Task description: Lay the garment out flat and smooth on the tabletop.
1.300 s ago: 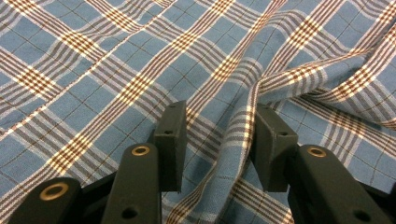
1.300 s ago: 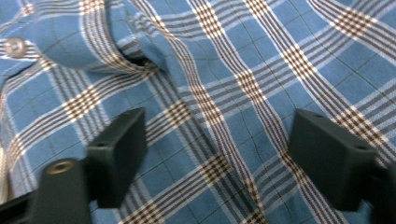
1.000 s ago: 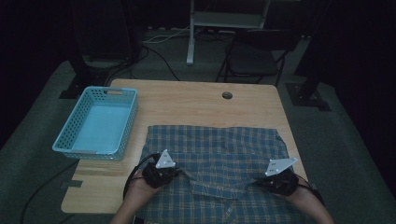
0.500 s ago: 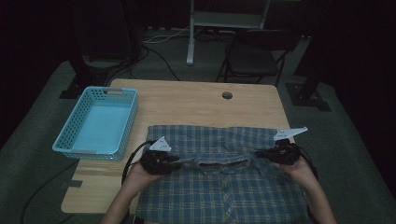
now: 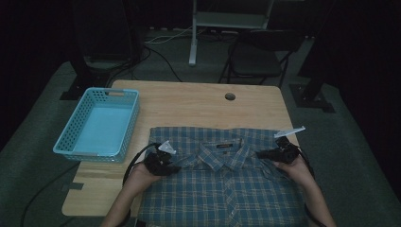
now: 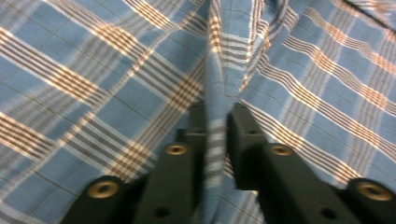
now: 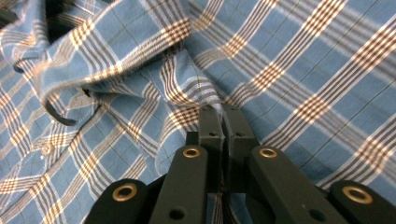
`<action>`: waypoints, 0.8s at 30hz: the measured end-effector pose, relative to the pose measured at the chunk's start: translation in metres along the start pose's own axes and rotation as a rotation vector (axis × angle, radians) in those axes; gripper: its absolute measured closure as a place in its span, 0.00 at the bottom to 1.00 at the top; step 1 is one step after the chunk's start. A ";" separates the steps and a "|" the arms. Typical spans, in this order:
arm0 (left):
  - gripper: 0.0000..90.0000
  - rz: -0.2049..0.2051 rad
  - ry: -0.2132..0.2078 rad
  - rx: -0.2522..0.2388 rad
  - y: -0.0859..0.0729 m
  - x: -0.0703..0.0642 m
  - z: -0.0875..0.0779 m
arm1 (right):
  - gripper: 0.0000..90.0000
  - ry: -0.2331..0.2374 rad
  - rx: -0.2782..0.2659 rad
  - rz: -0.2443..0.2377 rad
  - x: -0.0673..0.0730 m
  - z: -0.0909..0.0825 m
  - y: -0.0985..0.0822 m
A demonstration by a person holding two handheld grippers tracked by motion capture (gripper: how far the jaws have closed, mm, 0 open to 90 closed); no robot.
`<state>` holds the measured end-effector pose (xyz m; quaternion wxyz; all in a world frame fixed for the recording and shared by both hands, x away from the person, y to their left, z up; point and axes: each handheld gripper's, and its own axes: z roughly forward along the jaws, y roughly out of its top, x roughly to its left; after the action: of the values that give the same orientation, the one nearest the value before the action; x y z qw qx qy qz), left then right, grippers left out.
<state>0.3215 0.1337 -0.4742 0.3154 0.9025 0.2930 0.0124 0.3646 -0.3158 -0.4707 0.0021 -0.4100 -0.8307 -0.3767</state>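
the shirt [image 5: 222, 189] lies flat on the near half of the table [image 5: 189, 106], collar toward the far side, right of the basket [image 5: 97, 127]. this looks like the folding step. the left gripper [image 5: 171, 166] has just been closing and pinches a fold of cloth; the right gripper [image 5: 262, 153] is clamped on cloth beside the collar. next, both should probably lift together, keeping the cloth taut.

lying flat on the wooden table [image 5: 189, 101] — a blue checked shirt [image 5: 222, 189], pinched by left gripper [image 5: 166, 166] and right gripper [image 5: 265, 154]; blue basket [image 5: 99, 124] just beside.
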 end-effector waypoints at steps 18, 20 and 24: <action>0.98 0.118 -0.083 0.217 0.002 -0.033 -0.013 | 0.99 0.087 0.277 -0.097 0.053 -0.008 -0.031; 0.92 0.119 0.063 0.063 0.029 -0.019 -0.031 | 0.96 -0.039 0.122 -0.024 0.033 -0.027 0.020; 0.55 -0.214 0.517 -0.693 0.105 0.042 -0.145 | 0.53 -0.394 -0.448 0.213 0.001 -0.113 0.113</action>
<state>0.3814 0.1713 -0.3046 0.5152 0.6752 0.4327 0.3024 0.4068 -0.3434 -0.3193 -0.2095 -0.5502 -0.6638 -0.4613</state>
